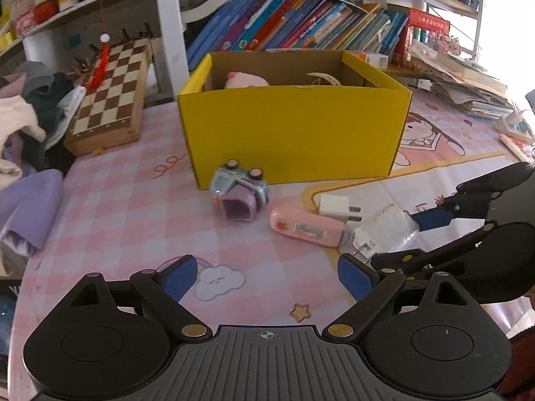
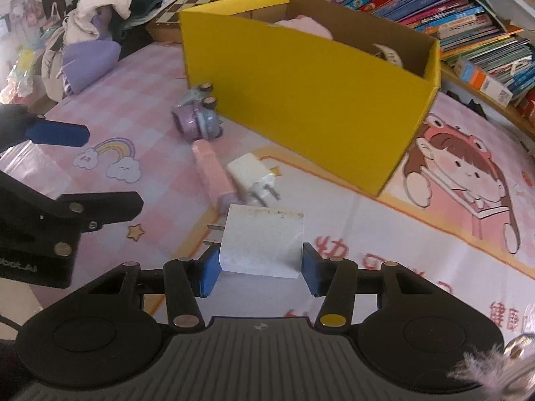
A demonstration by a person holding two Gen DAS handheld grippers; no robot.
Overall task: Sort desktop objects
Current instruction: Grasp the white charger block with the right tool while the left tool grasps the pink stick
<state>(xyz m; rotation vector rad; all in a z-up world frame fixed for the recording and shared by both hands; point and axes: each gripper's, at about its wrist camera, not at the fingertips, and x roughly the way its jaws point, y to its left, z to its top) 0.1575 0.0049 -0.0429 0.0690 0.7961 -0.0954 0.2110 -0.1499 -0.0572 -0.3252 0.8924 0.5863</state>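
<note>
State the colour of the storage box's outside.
Yellow: the box shows it best in the left wrist view.

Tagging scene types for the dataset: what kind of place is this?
Likely a child's study desk at home. A shelf of leaning books runs behind it, a cartoon mat covers the desk, and a chessboard and clothes sit at one side.
</note>
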